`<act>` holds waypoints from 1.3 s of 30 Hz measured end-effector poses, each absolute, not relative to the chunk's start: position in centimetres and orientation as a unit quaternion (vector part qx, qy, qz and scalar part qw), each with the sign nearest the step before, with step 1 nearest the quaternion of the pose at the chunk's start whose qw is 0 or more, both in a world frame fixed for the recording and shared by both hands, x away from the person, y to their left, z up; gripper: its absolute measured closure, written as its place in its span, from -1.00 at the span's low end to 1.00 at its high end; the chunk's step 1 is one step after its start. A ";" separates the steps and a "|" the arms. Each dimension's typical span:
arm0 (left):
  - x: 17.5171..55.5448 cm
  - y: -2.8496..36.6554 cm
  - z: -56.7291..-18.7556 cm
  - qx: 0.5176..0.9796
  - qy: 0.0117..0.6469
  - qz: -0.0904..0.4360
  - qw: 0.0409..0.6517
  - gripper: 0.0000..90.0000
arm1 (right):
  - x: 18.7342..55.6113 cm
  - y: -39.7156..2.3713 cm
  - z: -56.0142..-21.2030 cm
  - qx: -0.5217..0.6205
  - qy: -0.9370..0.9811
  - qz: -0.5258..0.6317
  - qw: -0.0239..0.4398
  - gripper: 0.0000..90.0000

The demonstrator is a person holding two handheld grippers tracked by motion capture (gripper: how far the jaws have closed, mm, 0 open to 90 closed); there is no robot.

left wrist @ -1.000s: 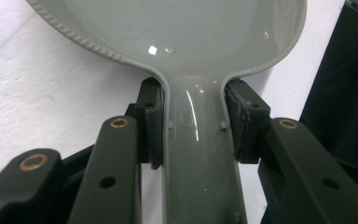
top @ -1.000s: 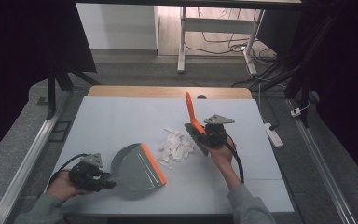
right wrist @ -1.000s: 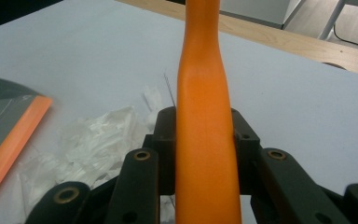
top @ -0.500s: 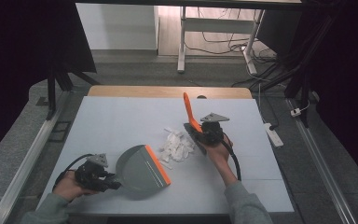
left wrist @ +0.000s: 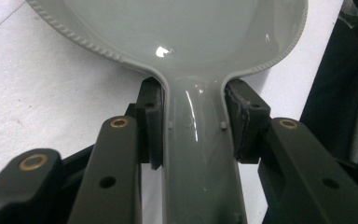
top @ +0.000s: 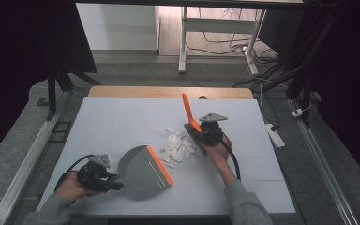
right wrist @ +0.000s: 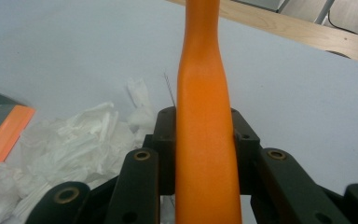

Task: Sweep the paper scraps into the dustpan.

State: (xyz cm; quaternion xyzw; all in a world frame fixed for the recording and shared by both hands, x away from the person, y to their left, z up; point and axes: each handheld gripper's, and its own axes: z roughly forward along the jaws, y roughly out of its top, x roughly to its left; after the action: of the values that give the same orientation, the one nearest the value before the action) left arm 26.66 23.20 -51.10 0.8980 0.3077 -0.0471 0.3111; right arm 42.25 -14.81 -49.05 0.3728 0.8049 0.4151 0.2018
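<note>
A grey dustpan point(top: 138, 168) with an orange lip point(top: 160, 165) lies on the pale table at the near left, its mouth facing a pile of white paper scraps point(top: 178, 145). My left gripper point(top: 115, 183) is shut on the dustpan's handle point(left wrist: 198, 154), with the pads pressing both sides below the pan point(left wrist: 177, 28). My right gripper point(top: 198, 133) is shut on an orange brush handle point(top: 187, 110) that rises up and away just right of the scraps. In the right gripper view the brush handle point(right wrist: 205, 116) stands between the jaws, with the paper scraps point(right wrist: 74, 144) and the dustpan's lip point(right wrist: 4, 130) to its left.
A wooden strip point(top: 168, 91) runs along the table's far edge. A white power strip point(top: 274, 133) lies on the floor to the right, beside a metal rail point(top: 328, 178). Another rail point(top: 28, 159) runs along the left. Cables and table legs sit beyond the far edge.
The dustpan has slid slightly to the right, toward the paper scraps. The brush handle leans a touch more to the left. Both grips are unchanged.
</note>
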 end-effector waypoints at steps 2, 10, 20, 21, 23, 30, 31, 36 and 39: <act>26.7 23.2 -51.1 0.898 0.308 -0.047 0.311 0.35 | 42.3 -14.6 -49.1 0.369 0.807 0.415 0.199 0.56; 26.7 23.1 -51.1 0.897 0.309 -0.047 0.311 0.35 | 42.4 -13.6 -49.3 0.361 0.819 0.402 0.196 0.56; 26.5 24.0 -50.8 0.896 0.314 -0.046 0.311 0.35 | 42.2 -13.1 -49.5 0.354 0.825 0.397 0.193 0.56; 26.4 24.1 -50.8 0.895 0.316 -0.046 0.310 0.35 | 42.2 -13.2 -49.5 0.354 0.825 0.397 0.192 0.56; 26.5 24.2 -50.8 0.896 0.317 -0.047 0.308 0.35 | 42.2 -13.1 -49.5 0.354 0.825 0.397 0.192 0.56; 26.5 23.9 -50.9 0.897 0.316 -0.050 0.306 0.35 | 42.0 -12.5 -49.7 0.346 0.831 0.393 0.189 0.56; 26.5 24.0 -50.8 0.897 0.316 -0.050 0.306 0.35 | 41.9 -12.4 -49.7 0.346 0.831 0.393 0.189 0.56; 26.5 23.9 -50.8 0.896 0.317 -0.049 0.306 0.35 | 41.7 -11.9 -49.7 0.340 0.834 0.395 0.181 0.56; 26.5 23.8 -50.9 0.896 0.317 -0.048 0.307 0.35 | 41.4 -11.4 -49.7 0.334 0.837 0.395 0.176 0.56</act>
State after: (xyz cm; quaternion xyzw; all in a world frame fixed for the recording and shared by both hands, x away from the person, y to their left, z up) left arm 26.52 23.83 -50.88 0.8961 0.3171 -0.0483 0.3067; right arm 41.39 -11.40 -49.69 0.3339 0.8374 0.3954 0.1760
